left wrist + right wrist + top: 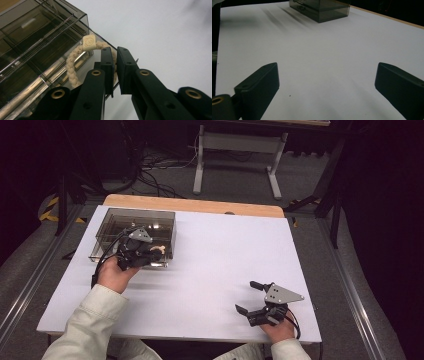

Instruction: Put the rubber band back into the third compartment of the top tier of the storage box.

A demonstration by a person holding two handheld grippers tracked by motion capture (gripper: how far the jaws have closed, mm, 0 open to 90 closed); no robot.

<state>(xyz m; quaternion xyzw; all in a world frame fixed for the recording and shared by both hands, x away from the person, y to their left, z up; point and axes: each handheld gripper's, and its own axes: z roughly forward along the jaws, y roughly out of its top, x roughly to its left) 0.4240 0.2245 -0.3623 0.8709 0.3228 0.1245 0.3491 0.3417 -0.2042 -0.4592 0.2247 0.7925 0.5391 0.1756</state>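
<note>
The cream braided loop (72, 67) is pinched by the left gripper (115, 72) at the smoked box (37, 47), not yet dropped in, while the right gripper (327, 82) is held agape.

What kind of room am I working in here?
Probably a lab or recording workshop: a white-topped table fenced by metal floor rails, loose cables on grey carpet, and hazard tape beyond.

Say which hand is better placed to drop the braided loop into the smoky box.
Left: its gripper already pinches the braided loop at the box. The right gripper sits open, far away.
</note>
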